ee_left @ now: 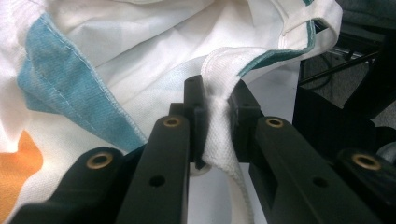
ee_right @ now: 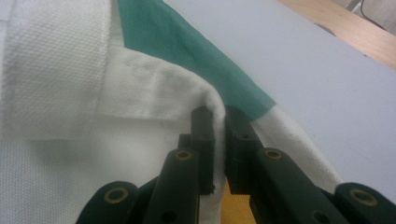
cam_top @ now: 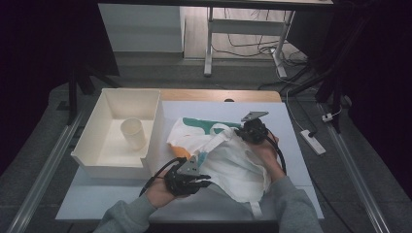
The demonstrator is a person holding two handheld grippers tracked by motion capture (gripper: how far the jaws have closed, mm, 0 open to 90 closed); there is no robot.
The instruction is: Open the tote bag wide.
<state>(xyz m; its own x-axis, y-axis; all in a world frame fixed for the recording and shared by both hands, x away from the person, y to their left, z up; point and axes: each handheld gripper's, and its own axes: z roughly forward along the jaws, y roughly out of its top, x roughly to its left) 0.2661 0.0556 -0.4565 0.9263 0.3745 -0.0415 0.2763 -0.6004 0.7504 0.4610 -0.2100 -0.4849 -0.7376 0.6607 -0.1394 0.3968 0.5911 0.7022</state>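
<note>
In the high view, a white open box (cam_top: 109, 145) stands at the left of the frame on the pale tabletop (cam_top: 286, 145), and a white cup (cam_top: 133, 133) stands upright inside it. The box is just beside the cloth bag (cam_top: 233, 162) and does not touch it as far as I can see. The bag, white with green and orange parts, lies crumpled in the middle of the frame. A power strip (cam_top: 312, 141) lies on the floor at the right, well apart. The left gripper (cam_top: 200, 180) is at the lower left edge of the bag, and the right gripper (cam_top: 245, 130) is at its upper right edge.

In the left gripper view, the fingers (ee_left: 194, 105) rise from the bottom centre and are almost closed on a white woven strap (ee_left: 217, 126) of the bag. The strap runs down between them. The bag body with a blue-green band lies in the upper left.

In the right gripper view, the fingers (ee_right: 204, 135) are nearly closed and pinch a folded white edge of the bag (ee_right: 140, 93) in the centre. A green panel lies behind, and bare tabletop (ee_right: 327, 84) is at the upper right.
</note>
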